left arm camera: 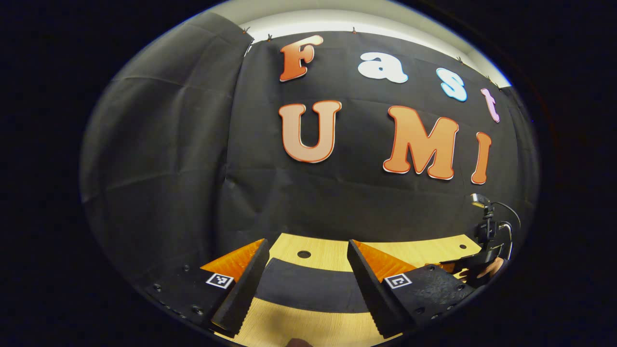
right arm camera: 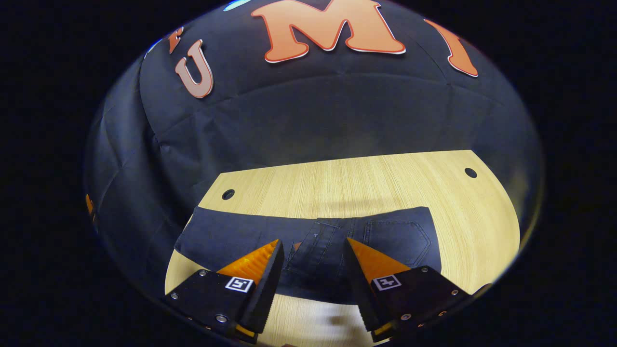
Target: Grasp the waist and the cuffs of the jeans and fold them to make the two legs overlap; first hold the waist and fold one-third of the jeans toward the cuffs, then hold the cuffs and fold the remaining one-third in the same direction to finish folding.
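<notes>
Jeans [right arm camera: 308, 246] lie flat on the counter [right arm camera: 366, 185], seemingly legs overlapped lengthwise; we judge both third-folds still undone. Right gripper [right arm camera: 312, 270] hovers above their waist, left gripper [left arm camera: 306, 284] above their dark cloth, fingers of both apart, empty.

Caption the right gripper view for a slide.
Open right gripper poised above dark jeans lying flat on the wooden table.

You get dim, warm light from above — in the left gripper view a bright strip glows over the booth wall [left arm camera: 337, 202]. The wooden table [right arm camera: 385, 183] is the brightest surface, with soft shadows beside the dark jeans [right arm camera: 313, 241]. Fisheye bending bows every edge — the rim darkens and softens.
</notes>
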Demonstrator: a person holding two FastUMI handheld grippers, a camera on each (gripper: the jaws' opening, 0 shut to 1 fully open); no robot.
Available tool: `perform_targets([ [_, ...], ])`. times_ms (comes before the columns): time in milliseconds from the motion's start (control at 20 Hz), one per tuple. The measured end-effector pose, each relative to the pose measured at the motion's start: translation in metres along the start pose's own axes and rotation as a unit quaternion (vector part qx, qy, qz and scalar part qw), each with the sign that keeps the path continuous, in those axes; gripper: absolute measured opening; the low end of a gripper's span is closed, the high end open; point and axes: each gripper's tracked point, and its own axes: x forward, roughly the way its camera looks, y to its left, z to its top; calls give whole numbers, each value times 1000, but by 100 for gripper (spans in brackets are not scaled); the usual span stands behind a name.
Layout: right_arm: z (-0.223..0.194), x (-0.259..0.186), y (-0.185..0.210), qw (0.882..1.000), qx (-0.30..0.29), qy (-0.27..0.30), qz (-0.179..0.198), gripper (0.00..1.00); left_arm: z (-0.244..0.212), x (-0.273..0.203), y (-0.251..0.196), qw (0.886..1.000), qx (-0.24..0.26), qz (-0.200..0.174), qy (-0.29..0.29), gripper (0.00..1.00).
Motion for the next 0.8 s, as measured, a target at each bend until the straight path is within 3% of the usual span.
perform_targets([
  [200,23,-33,-15,998,-16,-46,-26,85,-45,34,30,995,-40,21,89,98],
  [450,56,-92,-52,990,-22,-116,-83,91,-101,86,61,973,-104,45,201,96],
  [600,75,-137,-86,979,-14,-156,-129,92,-138,115,69,954,-129,59,263,98],
  [800,90,-197,-138,961,-10,-196,-195,92,-196,133,91,919,-165,84,348,99],
])
